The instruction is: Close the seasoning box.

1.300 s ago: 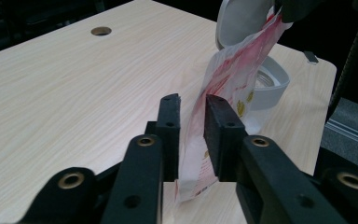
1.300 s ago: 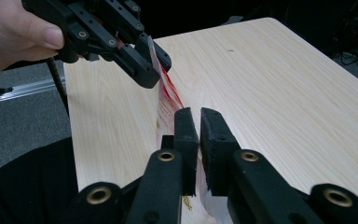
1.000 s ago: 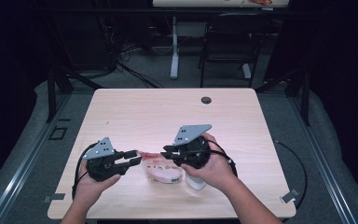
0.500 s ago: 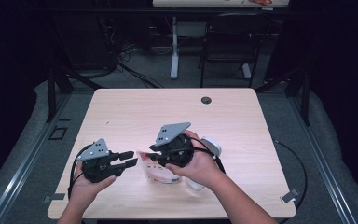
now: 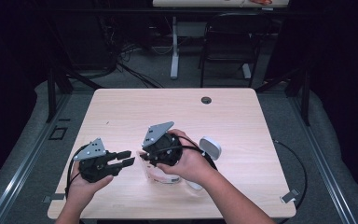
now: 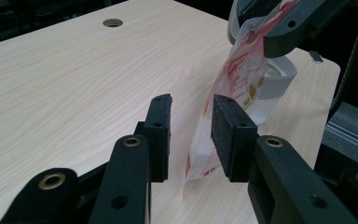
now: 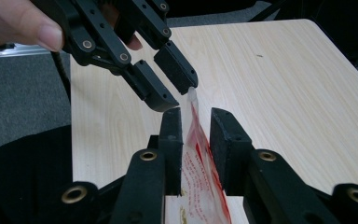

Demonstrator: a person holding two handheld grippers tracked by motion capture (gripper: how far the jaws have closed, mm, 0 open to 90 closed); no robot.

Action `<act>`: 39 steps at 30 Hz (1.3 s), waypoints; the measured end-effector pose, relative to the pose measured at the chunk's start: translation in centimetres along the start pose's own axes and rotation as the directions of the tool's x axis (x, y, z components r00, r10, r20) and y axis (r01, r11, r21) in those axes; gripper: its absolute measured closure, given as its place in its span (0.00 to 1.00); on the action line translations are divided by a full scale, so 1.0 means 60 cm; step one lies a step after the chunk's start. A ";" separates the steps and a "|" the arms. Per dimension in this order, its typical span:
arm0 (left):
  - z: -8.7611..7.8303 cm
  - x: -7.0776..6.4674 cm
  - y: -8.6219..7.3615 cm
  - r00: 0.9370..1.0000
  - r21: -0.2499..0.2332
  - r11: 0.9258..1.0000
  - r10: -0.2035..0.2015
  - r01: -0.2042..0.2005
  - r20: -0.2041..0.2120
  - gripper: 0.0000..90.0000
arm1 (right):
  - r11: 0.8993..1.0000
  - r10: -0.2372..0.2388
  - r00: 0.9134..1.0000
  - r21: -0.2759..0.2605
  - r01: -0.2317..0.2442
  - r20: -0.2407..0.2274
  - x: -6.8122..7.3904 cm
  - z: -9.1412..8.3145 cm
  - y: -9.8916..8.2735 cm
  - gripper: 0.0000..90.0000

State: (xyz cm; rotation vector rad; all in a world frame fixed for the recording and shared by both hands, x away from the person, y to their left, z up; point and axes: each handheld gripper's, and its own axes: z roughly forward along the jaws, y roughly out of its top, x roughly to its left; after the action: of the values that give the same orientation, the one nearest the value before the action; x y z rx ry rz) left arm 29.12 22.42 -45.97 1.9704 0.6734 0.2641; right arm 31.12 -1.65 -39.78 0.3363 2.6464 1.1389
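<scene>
While the printed plastic pouch is gripped between the right claw pads above the worktop, its far corner is not yet taken by the half-open left claw just beside it.

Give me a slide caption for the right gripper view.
A clear red-printed pouch stands between the right hand-held gripper pads while the left hand-held gripper nears its tip.

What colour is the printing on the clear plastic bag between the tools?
Red print with small gold marks on the clear plastic bag, best seen in the left gripper view.
</scene>
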 end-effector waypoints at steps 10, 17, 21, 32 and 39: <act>-0.004 0.004 -0.002 1.000 -0.009 1.000 -0.006 0.006 -0.004 0.76 | 0.998 -0.007 1.000 0.056 0.008 -0.001 -0.003 0.017 0.008 0.86; -0.003 0.005 -0.003 1.000 -0.004 1.000 -0.007 0.007 -0.005 0.76 | 0.995 -0.038 0.999 0.095 0.037 0.004 -0.001 0.023 0.016 0.87; -0.002 0.005 -0.003 1.000 -0.003 1.000 -0.007 0.007 -0.004 0.76 | 0.993 -0.040 0.999 0.109 0.040 0.001 -0.002 0.027 0.017 0.87; -0.001 0.009 -0.006 1.000 0.003 1.000 -0.012 0.012 -0.005 0.76 | 0.988 -0.049 0.999 0.146 0.048 0.003 -0.004 0.036 0.015 0.88; -0.001 0.010 -0.007 1.000 0.003 1.000 -0.015 0.016 -0.006 0.76 | 0.987 -0.060 0.998 0.151 0.059 0.001 -0.004 0.037 0.016 0.92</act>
State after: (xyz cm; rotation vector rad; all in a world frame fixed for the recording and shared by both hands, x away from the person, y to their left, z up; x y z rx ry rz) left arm 29.46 22.96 -46.35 1.9672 0.6931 0.2599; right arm 32.17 0.45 -40.52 0.2851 2.7255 0.9209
